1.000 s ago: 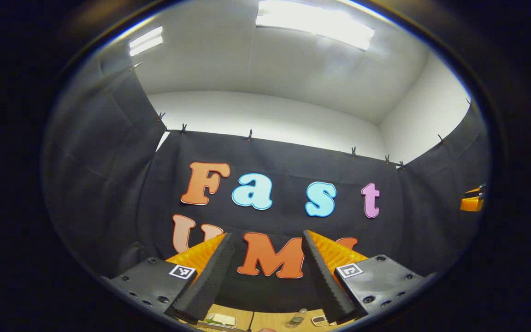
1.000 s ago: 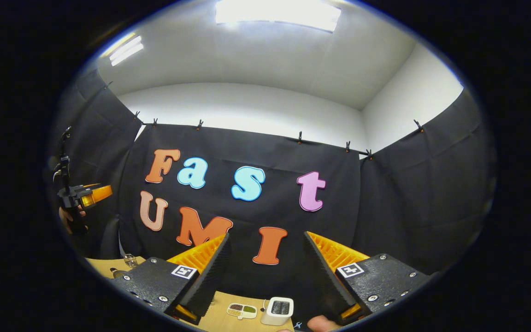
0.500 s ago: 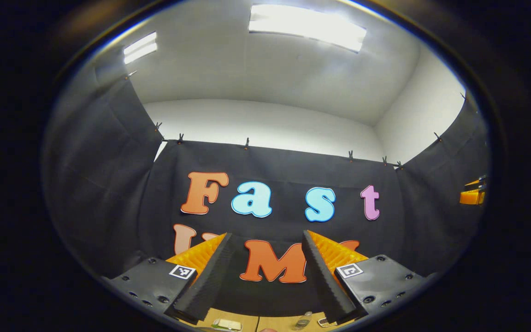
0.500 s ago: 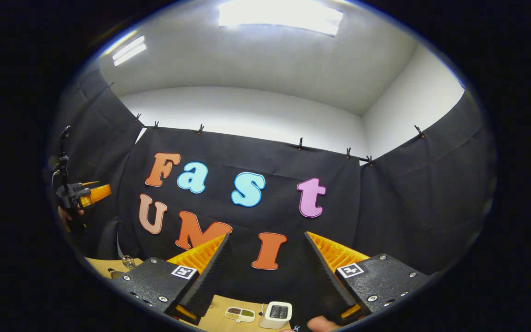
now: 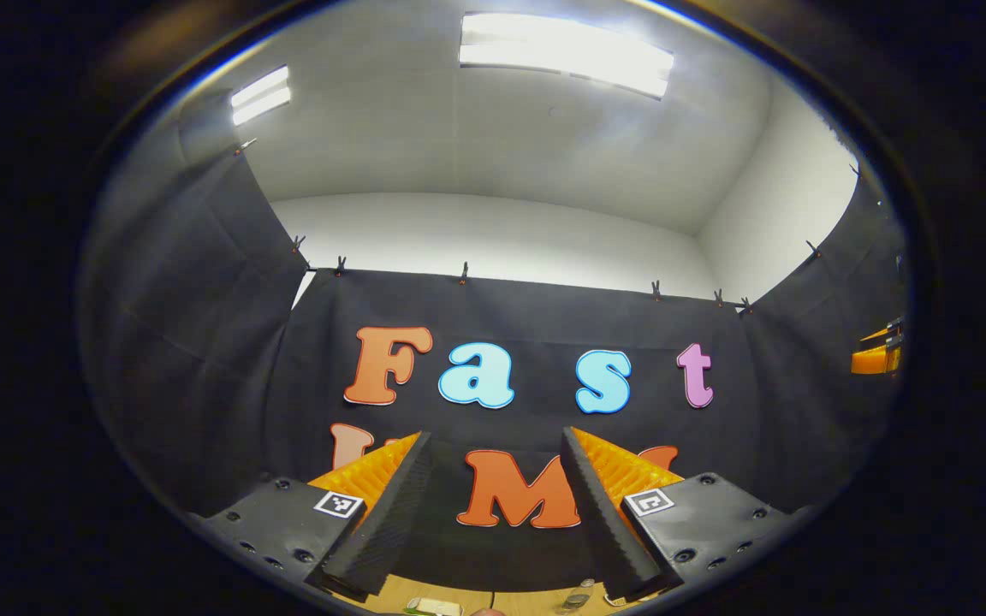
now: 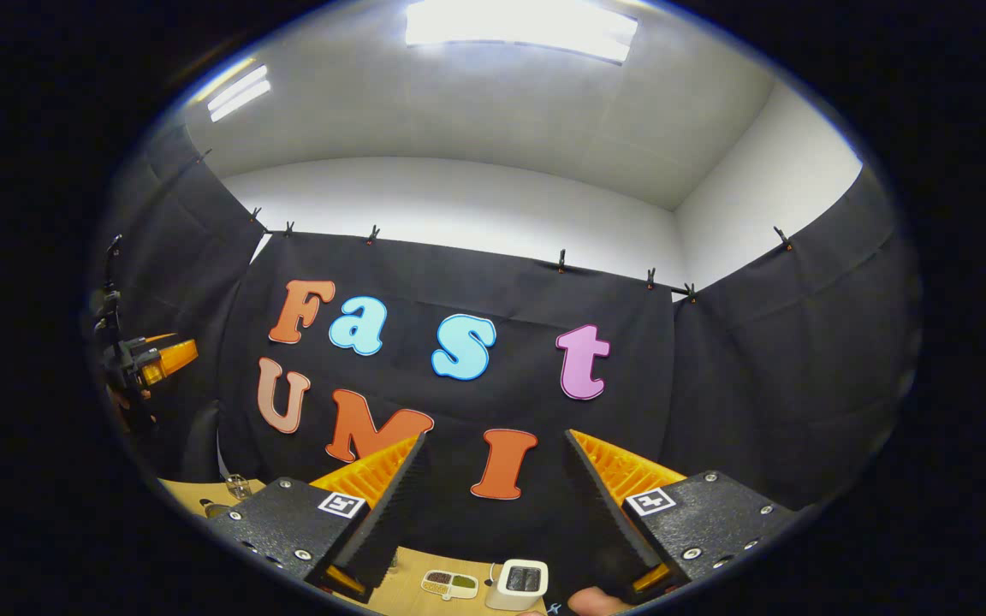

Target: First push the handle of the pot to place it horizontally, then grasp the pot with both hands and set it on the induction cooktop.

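No legible txt, brand or no. Square coded marker tags (image 5: 338, 504) on gripper finger mounts: pattern only, not readable.

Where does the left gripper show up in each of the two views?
Left gripper view: the left gripper is at the bottom centre, its own two fingers spread apart.
Right gripper view: the left gripper is small, at the far left edge, about halfway up.
Shared landmark: the long ceiling light, at the top of both views.
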`<state>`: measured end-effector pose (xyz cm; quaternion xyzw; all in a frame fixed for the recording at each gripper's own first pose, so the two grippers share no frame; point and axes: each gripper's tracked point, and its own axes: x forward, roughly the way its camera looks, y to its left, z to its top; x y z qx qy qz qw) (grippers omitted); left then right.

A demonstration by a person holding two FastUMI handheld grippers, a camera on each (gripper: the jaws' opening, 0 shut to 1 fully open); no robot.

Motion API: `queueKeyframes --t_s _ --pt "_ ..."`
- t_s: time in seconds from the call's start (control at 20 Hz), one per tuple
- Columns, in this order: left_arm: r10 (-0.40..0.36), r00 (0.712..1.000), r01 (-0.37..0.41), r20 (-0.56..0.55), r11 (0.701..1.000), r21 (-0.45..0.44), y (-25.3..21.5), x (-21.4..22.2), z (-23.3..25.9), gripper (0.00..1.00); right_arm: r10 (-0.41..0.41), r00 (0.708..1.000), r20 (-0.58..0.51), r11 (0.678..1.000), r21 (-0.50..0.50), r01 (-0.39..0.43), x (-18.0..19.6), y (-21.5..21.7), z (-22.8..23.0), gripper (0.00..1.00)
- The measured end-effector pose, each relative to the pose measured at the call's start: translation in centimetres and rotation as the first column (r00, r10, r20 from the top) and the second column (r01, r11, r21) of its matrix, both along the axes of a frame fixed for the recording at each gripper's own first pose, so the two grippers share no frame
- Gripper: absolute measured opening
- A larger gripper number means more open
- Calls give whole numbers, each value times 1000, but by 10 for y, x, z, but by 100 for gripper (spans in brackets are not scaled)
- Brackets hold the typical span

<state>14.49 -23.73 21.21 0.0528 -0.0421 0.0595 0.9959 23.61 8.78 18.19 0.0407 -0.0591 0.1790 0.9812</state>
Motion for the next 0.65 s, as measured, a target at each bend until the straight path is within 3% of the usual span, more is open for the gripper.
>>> queueKeyframes --t_s 0.65 --pt "32 999 -32 -2 999 0 41 14 -16 95 -12 1000 -4 1000 -4 12 11 28 -3 95"
